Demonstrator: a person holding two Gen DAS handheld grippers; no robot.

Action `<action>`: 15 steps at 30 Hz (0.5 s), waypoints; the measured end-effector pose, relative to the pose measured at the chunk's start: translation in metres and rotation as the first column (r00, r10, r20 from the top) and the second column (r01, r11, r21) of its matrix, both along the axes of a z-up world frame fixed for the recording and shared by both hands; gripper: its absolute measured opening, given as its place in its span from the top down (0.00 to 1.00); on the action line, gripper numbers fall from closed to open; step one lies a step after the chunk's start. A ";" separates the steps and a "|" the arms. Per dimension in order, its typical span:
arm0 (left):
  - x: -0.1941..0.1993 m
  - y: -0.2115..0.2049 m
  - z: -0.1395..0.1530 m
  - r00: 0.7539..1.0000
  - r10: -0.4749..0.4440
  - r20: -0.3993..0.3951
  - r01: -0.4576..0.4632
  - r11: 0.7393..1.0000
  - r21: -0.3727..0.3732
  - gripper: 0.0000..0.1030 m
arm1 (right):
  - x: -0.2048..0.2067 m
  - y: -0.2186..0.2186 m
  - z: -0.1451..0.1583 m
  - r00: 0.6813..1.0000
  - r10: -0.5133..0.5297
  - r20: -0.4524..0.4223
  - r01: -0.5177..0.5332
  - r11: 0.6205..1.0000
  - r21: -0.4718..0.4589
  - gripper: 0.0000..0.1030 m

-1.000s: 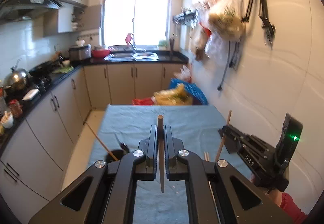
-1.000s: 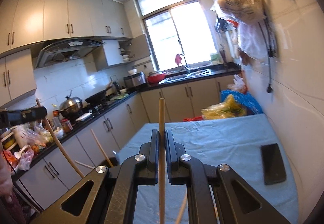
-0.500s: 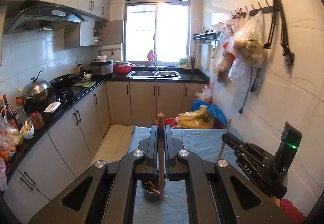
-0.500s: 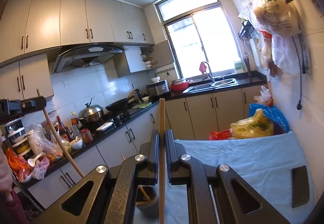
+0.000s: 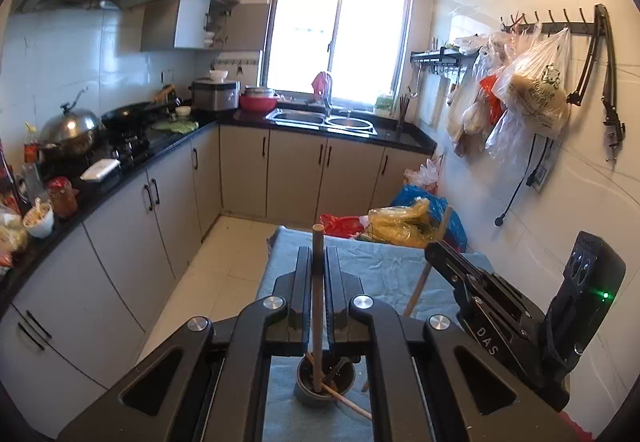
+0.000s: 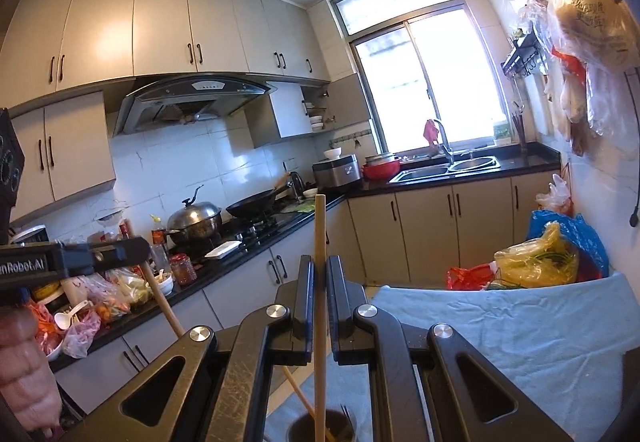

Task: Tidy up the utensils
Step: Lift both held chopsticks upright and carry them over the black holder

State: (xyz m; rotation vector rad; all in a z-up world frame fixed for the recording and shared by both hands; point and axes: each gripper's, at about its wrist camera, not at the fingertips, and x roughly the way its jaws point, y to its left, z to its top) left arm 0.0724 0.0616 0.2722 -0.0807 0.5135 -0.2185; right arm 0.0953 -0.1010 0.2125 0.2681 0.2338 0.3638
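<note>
While each gripper pinches a single wooden chopstick, the dark utensil cup (image 5: 325, 382) sits on the blue cloth (image 5: 384, 274) directly below both of them, at the near left part of the table. The left gripper (image 5: 318, 274) has its jaws pressed together on a darker chopstick (image 5: 317, 306) whose long axis runs nearly upright; in the left wrist view its lower end appears to fall inside the cup's rim, among utensils already standing there. One light stick (image 5: 348, 404) leans out over the cup's near right edge.

The right gripper (image 6: 319, 282) is likewise clamped on a paler chopstick (image 6: 319, 274), also close to upright. In the right wrist view its lower end drops toward the cup (image 6: 320, 428) at the bottom edge, though whether the tip is already inside I cannot tell.

Judging by this, the coming move turns on keeping each stick vertical and centred over the mouth. The left hand looks nearer to release; the right probably needs to settle lower first. The two sticks stand close together, so they could knock against each other.
</note>
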 end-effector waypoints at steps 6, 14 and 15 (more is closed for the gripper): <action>0.033 -0.001 -0.034 0.998 -0.014 -0.055 0.013 1.000 -0.020 0.95 | 0.030 0.008 -0.021 0.999 -0.017 -0.030 0.017 1.000 -0.002 0.94; 0.059 -0.003 -0.071 0.992 -0.018 -0.128 0.014 1.000 -0.027 0.95 | 0.045 0.019 -0.045 0.999 -0.011 -0.043 0.009 0.998 -0.055 0.94; 0.060 -0.002 -0.076 0.991 -0.014 -0.135 0.011 1.000 -0.024 0.95 | 0.047 0.021 -0.048 0.999 -0.003 -0.052 -0.001 0.998 -0.062 0.94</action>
